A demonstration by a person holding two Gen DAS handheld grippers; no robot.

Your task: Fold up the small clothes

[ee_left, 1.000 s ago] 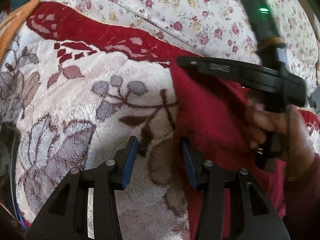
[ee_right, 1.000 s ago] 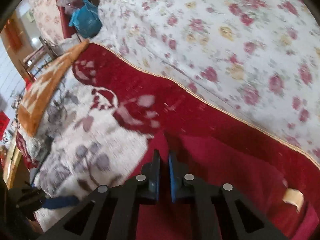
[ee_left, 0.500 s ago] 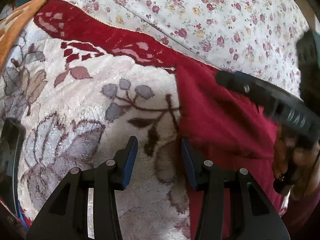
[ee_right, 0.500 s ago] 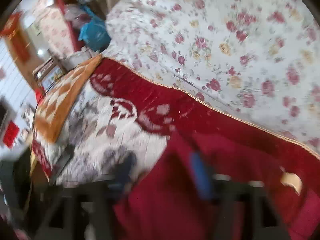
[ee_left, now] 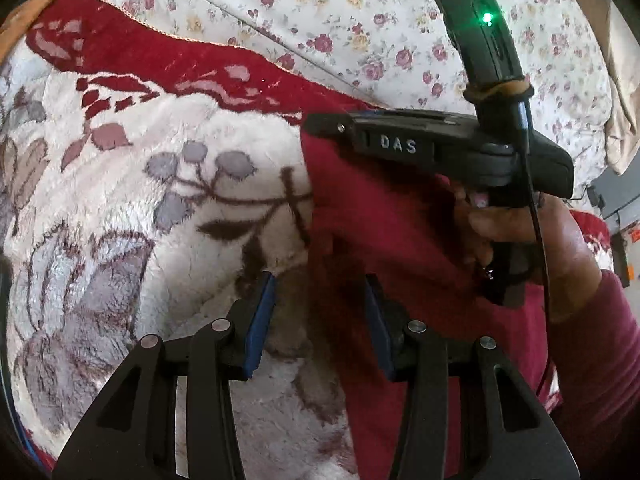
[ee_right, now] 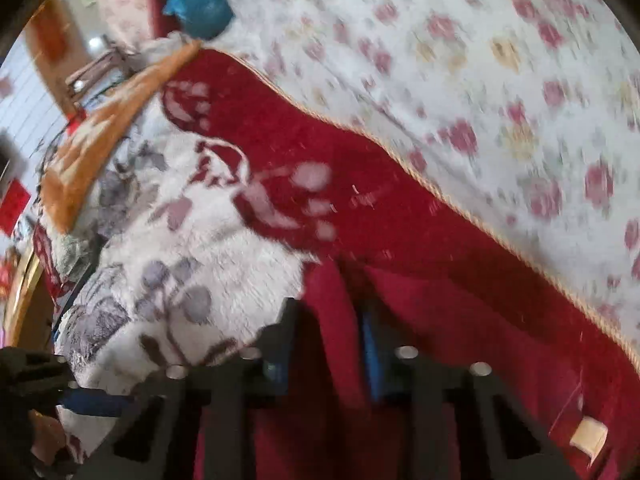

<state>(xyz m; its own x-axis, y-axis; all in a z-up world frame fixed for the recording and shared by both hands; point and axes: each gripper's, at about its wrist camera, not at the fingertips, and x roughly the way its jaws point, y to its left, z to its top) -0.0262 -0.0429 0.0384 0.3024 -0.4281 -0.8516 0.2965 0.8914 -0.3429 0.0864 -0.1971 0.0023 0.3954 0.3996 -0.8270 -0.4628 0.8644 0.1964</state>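
A dark red garment [ee_left: 400,248] lies on a plush white and red floral blanket [ee_left: 168,208]. My left gripper [ee_left: 320,320] is open, low over the blanket, with the garment's left edge between its blue pads. My right gripper [ee_right: 328,344] is open a little, and a fold of the red garment [ee_right: 332,320] stands between its fingers. In the left wrist view the right gripper [ee_left: 320,128] reaches in from the right over the garment's top corner. A tan label [ee_right: 588,436] shows on the garment at the lower right.
A rose-print bedsheet [ee_left: 360,20] covers the bed beyond the blanket. An orange patterned cloth [ee_right: 92,148] and a blue bag [ee_right: 200,4] lie at the far left. A dark object [ee_left: 4,280] sits at the blanket's left edge.
The right gripper was shut on the garment one second ago; its fingers opened wide amid fast motion and now stand narrower around a fold. The left gripper stayed open and barely moved.
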